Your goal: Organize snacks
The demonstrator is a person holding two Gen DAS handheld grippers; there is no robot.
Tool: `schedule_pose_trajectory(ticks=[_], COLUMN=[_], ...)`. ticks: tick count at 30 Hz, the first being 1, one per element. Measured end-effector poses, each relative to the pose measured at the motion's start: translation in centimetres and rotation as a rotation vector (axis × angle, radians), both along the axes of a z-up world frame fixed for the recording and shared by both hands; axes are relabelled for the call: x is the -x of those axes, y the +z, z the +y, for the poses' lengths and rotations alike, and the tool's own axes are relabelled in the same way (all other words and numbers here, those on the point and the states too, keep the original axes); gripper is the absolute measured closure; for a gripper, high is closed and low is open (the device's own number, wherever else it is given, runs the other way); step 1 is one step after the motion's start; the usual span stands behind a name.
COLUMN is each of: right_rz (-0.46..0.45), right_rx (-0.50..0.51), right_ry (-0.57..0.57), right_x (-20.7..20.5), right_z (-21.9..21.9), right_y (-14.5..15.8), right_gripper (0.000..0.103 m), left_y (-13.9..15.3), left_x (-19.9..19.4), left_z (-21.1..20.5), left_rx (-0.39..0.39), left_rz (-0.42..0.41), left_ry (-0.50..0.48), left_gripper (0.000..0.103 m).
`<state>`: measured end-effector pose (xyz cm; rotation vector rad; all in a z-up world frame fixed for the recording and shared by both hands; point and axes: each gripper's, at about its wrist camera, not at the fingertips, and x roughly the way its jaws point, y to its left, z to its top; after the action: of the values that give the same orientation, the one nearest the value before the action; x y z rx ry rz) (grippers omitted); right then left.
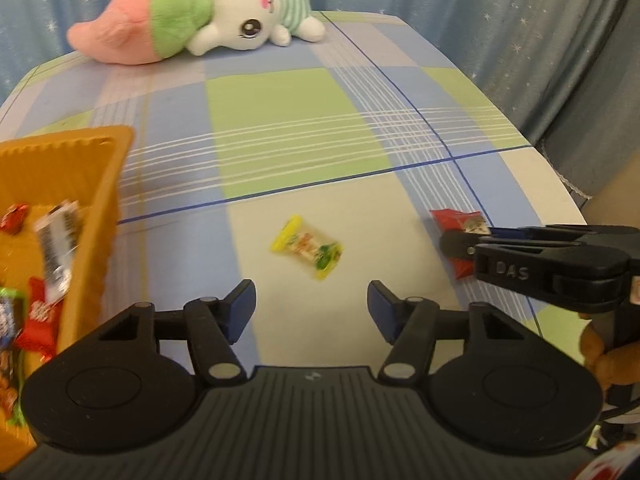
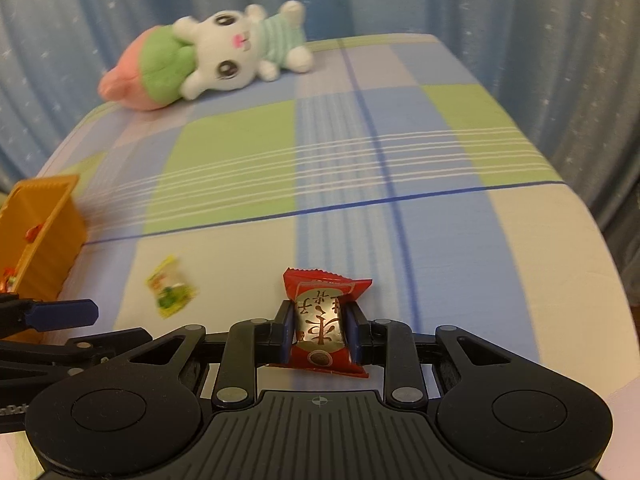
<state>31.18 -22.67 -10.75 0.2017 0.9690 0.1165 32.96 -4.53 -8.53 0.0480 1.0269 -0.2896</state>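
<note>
The red snack packet (image 2: 326,322) sits clamped between the right gripper (image 2: 319,330)'s blue pads, its lower edge resting on the checked worktop (image 2: 460,240); in the left wrist view only its ends peek out around the black fingers. Ahead and to the left of that gripper lies a yellow candy (image 2: 172,292), blurred, its print unreadable. The left gripper (image 1: 311,310) hovers with its fingers spread wide and holding nothing, the yellow candy just ahead between them. To its left the orange basket (image 1: 94,200) is cut off by the frame, its wrapped snacks smeared. A plush rabbit (image 1: 240,12) lies far ahead.
</note>
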Motion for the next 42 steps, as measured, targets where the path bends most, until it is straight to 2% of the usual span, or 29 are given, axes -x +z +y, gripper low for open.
schedule_pose_trajectory(ticks=[5, 9, 16, 20, 22, 23, 30, 42], right_rz=[0.001, 0.0, -0.007, -0.012, -0.013, -0.014, -0.018, 0.017], right_rx=[-0.013, -0.02, -0.01, -0.002, -0.004, -0.003, 0.035, 0.02], right_ry=[-0.037, -0.044, -0.036, -0.027, -0.025, -0.023, 0.016, 0.072], right_x=[0.2, 0.5, 0.6, 0.7, 0.7, 0.7, 0.8, 2.7], right_z=[-1.8, -2.5, -2.5, -2.4, -2.5, -2.5, -2.0, -1.1], right_y=[0.1, 0.2, 0.2, 0.2, 0.2, 0.2, 0.2, 0.5], right_gripper=[0.076, 0.076, 0.076, 0.076, 0.076, 0.076, 0.076, 0.076], left_y=[-1.1, -1.9, -2.1, -2.3, -2.3, -2.3, -2.2, -1.8], left_x=[-1.5, -2.6, -3.6, -3.4, -3.1, -3.0, -2.0, 1.7], left_z=[-0.7, -1.0, -1.8, -2.4, -2.3, -2.3, -2.0, -0.8], left_rx=[0.01, 0.005, -0.008, -0.062, -0.069, -0.067, -0.078, -0.083], left_rz=[0.005, 0.013, -0.019, -0.05, -0.059, -0.058, -0.052, -0.016], left_ry=[0.011, 0.018, 0.014, -0.022, -0.031, -0.031, -0.025, 0.001], left_gripper=[0.047, 0.056, 0.058, 0.07, 0.08, 0.082, 0.083, 0.083])
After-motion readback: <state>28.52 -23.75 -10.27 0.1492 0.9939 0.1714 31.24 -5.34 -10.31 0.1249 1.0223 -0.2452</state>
